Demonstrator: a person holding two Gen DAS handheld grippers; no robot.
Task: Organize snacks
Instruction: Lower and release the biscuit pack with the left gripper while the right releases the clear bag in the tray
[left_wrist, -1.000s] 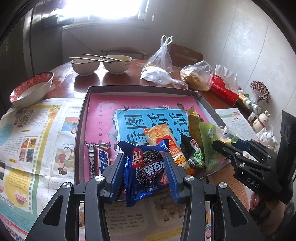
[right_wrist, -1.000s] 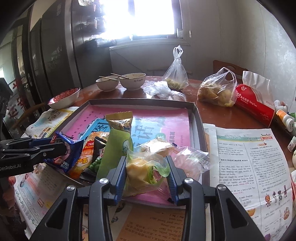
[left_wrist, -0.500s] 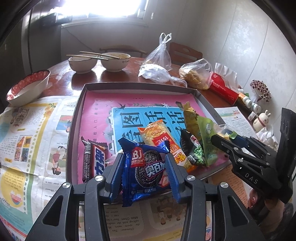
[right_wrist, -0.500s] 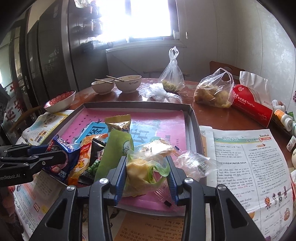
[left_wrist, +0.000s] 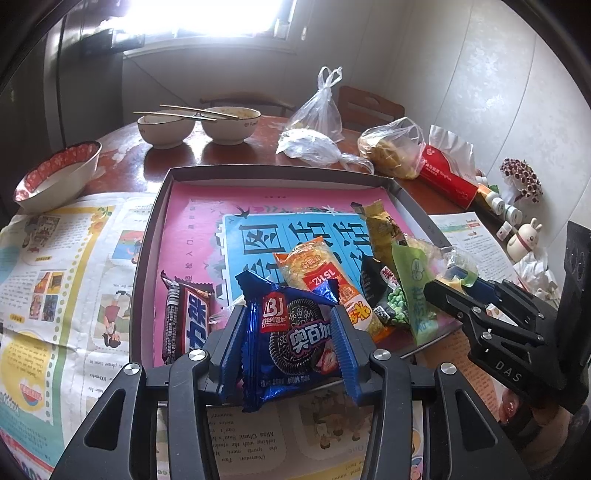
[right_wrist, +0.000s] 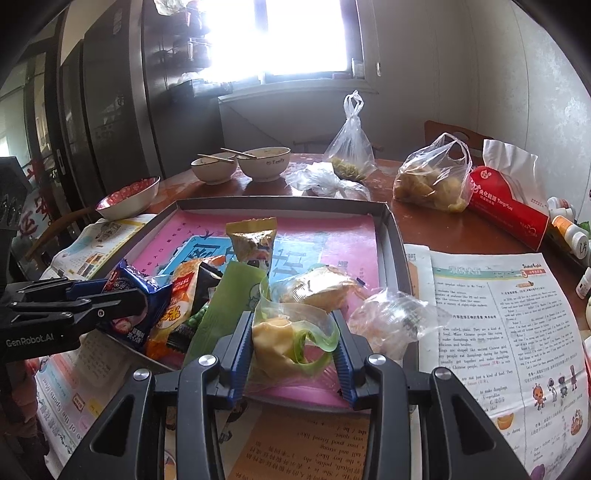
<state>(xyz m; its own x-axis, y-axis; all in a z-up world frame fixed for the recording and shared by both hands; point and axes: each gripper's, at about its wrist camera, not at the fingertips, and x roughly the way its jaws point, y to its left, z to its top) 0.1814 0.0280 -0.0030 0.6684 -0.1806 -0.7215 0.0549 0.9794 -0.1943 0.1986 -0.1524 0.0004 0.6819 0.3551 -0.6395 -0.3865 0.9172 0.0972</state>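
Red bowl (left_wrist: 55, 177): at the table's far left edge, touching the newspaper (left_wrist: 62, 280) spread beside the tray.
Tray (left_wrist: 147, 236): a shallow dark box lid lined with a pink and blue sheet, with the snacks gathered along its near edge.
Chocolate bar (left_wrist: 186, 317): flat at the near left of the tray, just left of your left gripper.
Left gripper (left_wrist: 288, 343): your blue pads are clamped on either side of the cookie pack (left_wrist: 295, 339), a blue wrapper held over the tray's near rim.
Orange pack (left_wrist: 325, 277): lies in the tray just behind the cookie pack, angled toward the right.
Pea pack (left_wrist: 384, 295): dark wrapper with green peas, wedged between the orange pack and the green pack (left_wrist: 413, 284).
Gold pack (right_wrist: 253, 240): stands tilted behind the green one, near the tray's middle.
Right gripper (right_wrist: 295, 343): your fingers are closed on the cake bag (right_wrist: 284, 343), a clear wrapper with yellow cake and a green band, over the tray's near right part.
Clear wrapper (right_wrist: 391, 321): crumpled at the tray's right rim, just right of your right gripper.
Far table: two white bowls (left_wrist: 199, 125) with chopsticks across them, tied plastic bags (right_wrist: 432, 177) and a red tissue pack (right_wrist: 509, 210) behind the tray.
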